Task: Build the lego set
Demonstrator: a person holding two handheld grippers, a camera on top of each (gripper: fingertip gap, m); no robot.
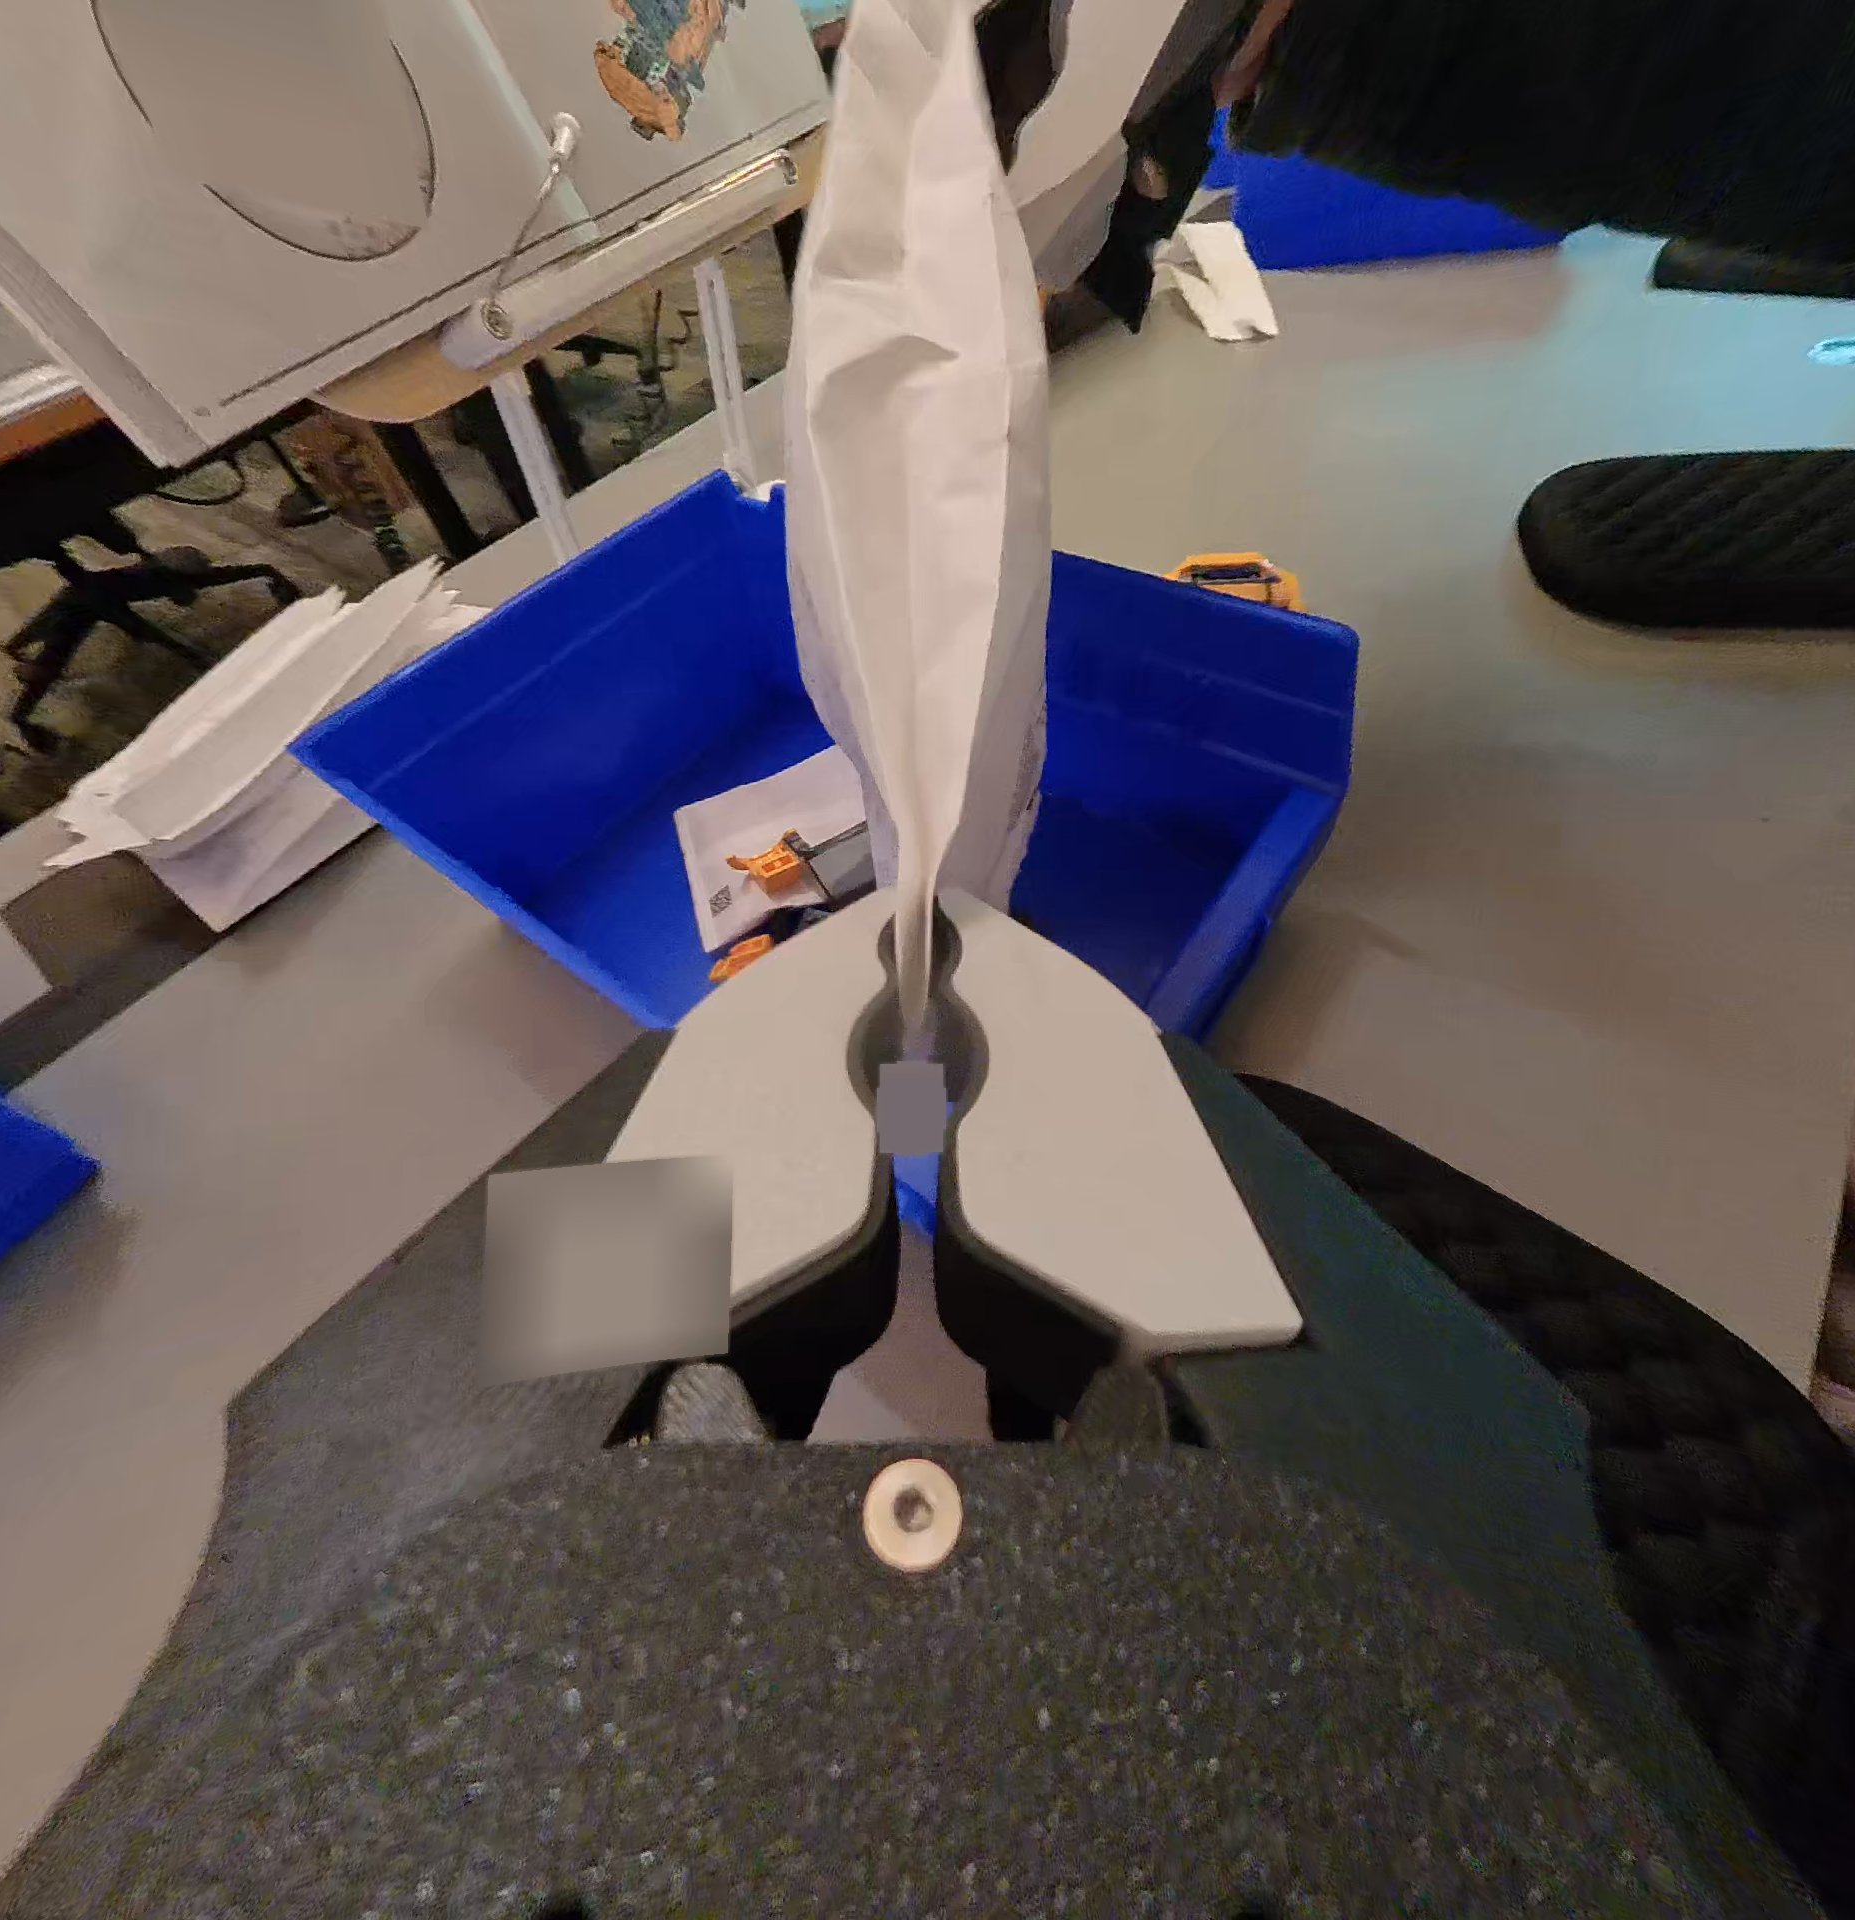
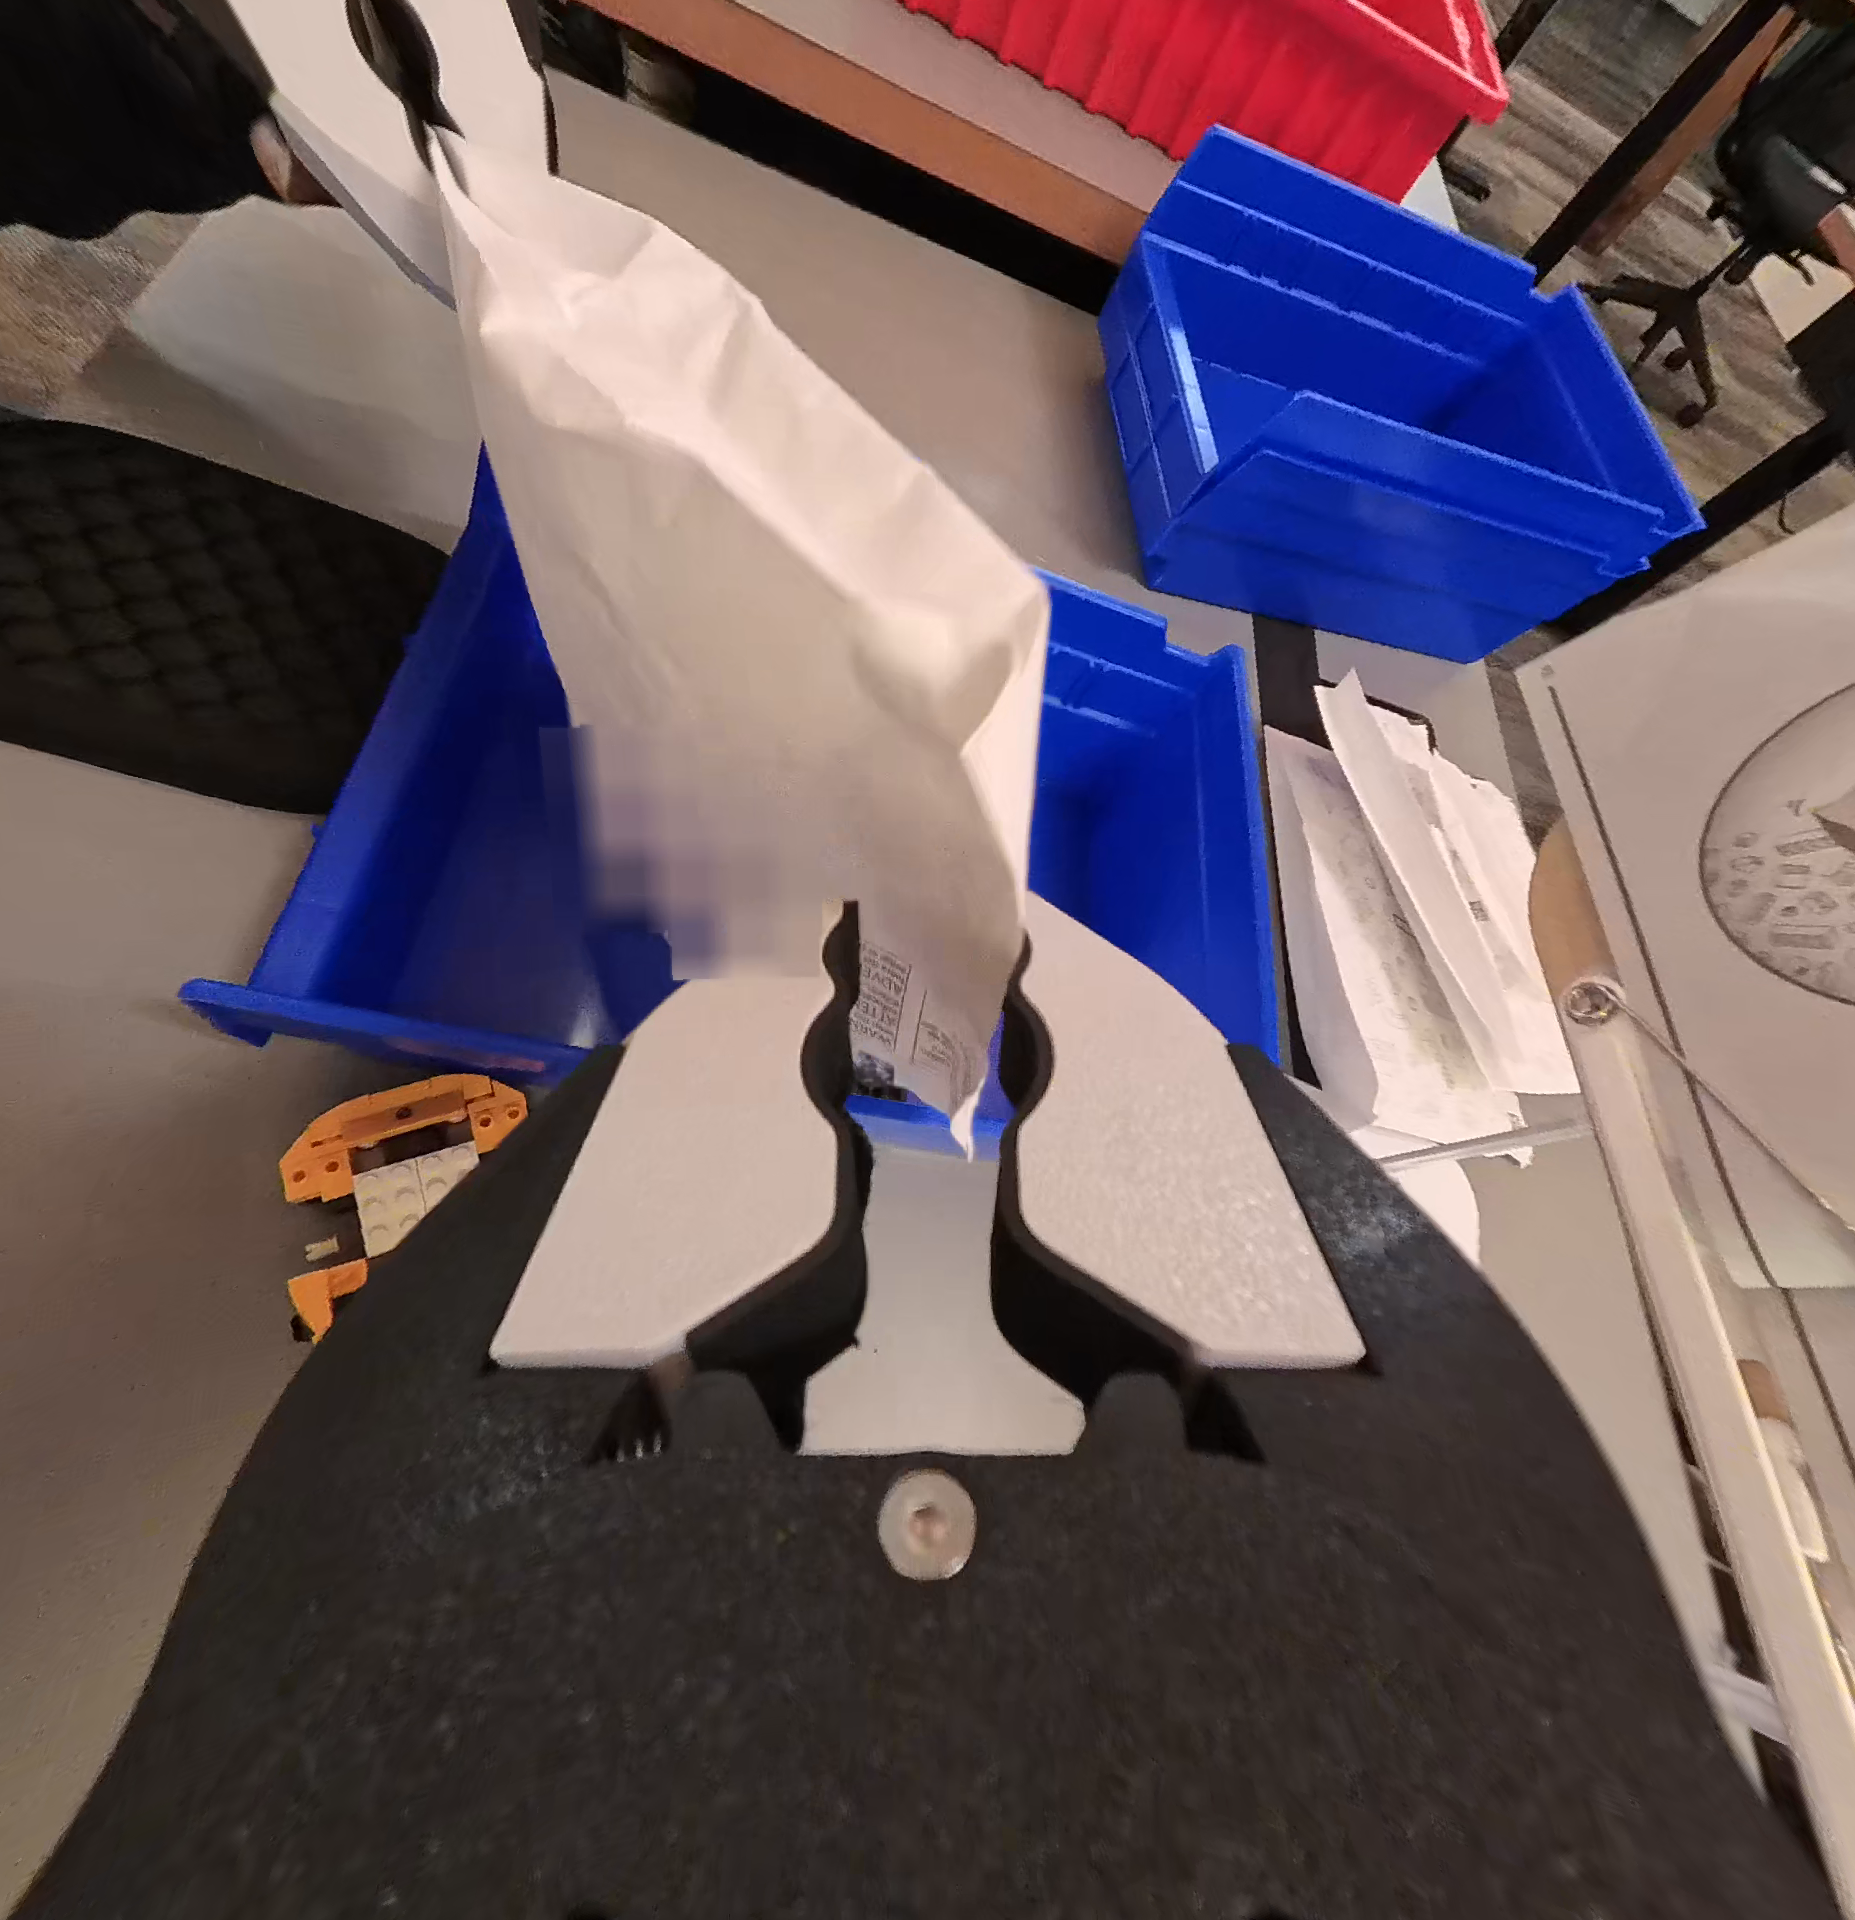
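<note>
A white paper bag (image 1: pixel 912 468) stands up over a blue bin (image 1: pixel 590 727). My left gripper (image 1: pixel 918 920) is shut on the bag's near edge, and the paper is pinched flat between the grey fingers. In the right wrist view the same bag (image 2: pixel 746 571) slants from the left gripper (image 2: pixel 403 73) at the top left down to my right gripper (image 2: pixel 928 930). My right gripper is open, and the bag's printed corner hangs loose between its fingers. The bin holds another white bag with orange and dark lego pieces (image 1: pixel 772 862). A partly built orange and white lego piece (image 2: pixel 383 1153) lies on the table.
The bin (image 2: pixel 435 831) sits on a grey table. A second blue bin (image 2: pixel 1370 416) and a red bin (image 2: pixel 1214 62) stand farther back. A pile of empty paper bags (image 2: pixel 1422 935) and an instruction booklet on a stand (image 2: pixel 1733 831) are at the right. A black pad (image 1: pixel 1712 540) lies nearby. There is about 20 cm between the tips of the two grippers.
</note>
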